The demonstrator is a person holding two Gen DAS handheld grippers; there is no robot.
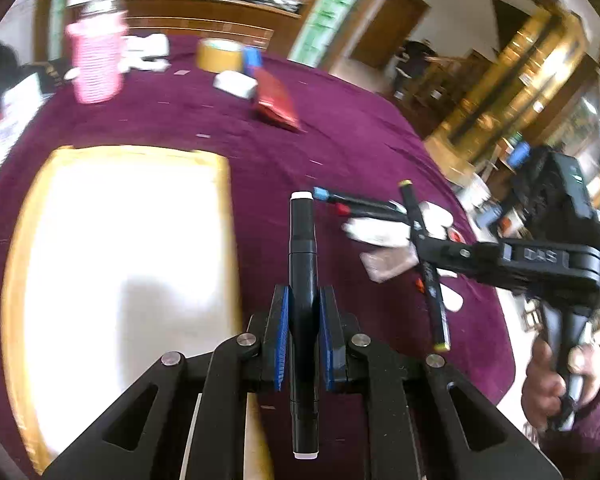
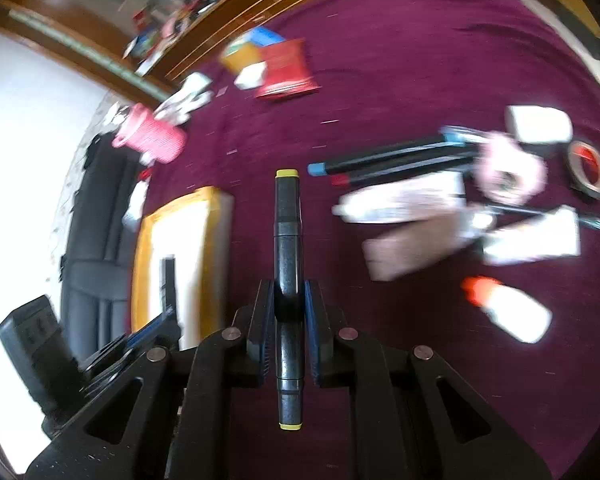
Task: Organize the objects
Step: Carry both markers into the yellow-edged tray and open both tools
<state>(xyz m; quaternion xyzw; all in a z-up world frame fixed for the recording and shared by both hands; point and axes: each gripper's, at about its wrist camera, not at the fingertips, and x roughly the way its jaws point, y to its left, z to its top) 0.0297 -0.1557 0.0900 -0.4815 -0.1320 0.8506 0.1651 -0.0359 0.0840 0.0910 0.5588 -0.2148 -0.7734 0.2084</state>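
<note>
Presently each tool clamps a marker, left tool [image 1: 304, 336] white-capped marker [image 1: 303, 280], right tool [image 2: 286, 332] yellow-capped marker [image 2: 287, 264]; tray [image 1: 16, 264] at nine o'clock looks unfilled, clutter [image 2: 420, 216] at two o'clock unsorted.

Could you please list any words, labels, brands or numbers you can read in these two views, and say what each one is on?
"DAS", roughly: pale raised letters on the body of the right tongs; blurred, so uncertain.
Small pale print on the yellow-tipped marker: too small to read.
Red packet: print blurred, unreadable.
White-tipped marker: no legible text.
</note>
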